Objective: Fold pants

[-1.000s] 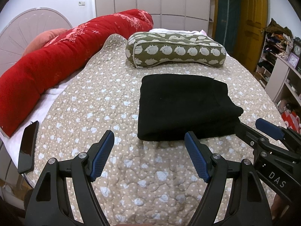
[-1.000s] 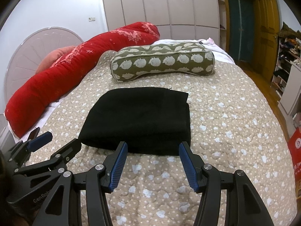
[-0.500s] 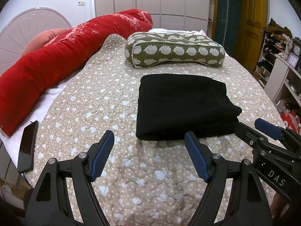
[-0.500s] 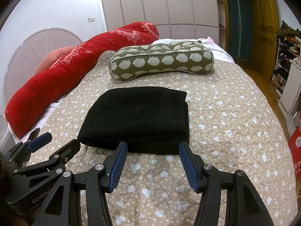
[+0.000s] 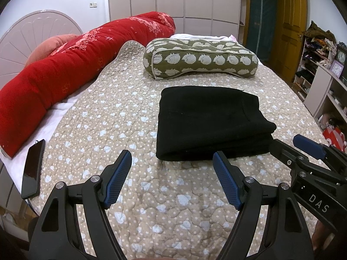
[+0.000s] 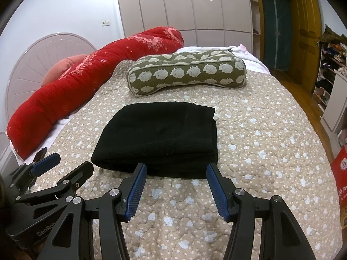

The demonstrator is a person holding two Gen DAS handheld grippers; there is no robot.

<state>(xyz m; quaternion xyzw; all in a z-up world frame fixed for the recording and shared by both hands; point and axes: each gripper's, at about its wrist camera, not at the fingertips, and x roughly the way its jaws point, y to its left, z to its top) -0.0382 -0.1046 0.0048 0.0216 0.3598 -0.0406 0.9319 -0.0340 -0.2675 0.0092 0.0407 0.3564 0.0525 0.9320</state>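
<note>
Compared with a second ago, you had drawn both grippers back a little toward yourself: the pants (image 5: 211, 122) sat slightly farther from the fingertips in both wrist views, and nothing else on the bed had shifted. Your left gripper (image 5: 172, 162) had its two blue-padded fingers spread wide and held nothing; it hovered over the quilt (image 5: 112, 117) just short of the near left corner of the pants. Your right gripper (image 6: 176, 173) was likewise spread wide and empty, its fingertips just short of the near folded edge.

There was one pair of black pants, folded into a thick rectangle of stacked layers, lying flat on the quilt near the middle of the bed, well apart from everything else. Behind it lay one olive pillow (image 5: 200, 58) printed with pale hedgehog shapes. Along the left side ran one long red bolster (image 5: 65, 69), with one pink cushion (image 5: 52, 45) behind it against the headboard (image 5: 26, 28). One black phone (image 5: 33, 169) lay at the left edge of the bed.

At the far right stood open shelves (image 5: 318, 65) holding piled clothes and two clocks; the rest was too small to tell
</note>
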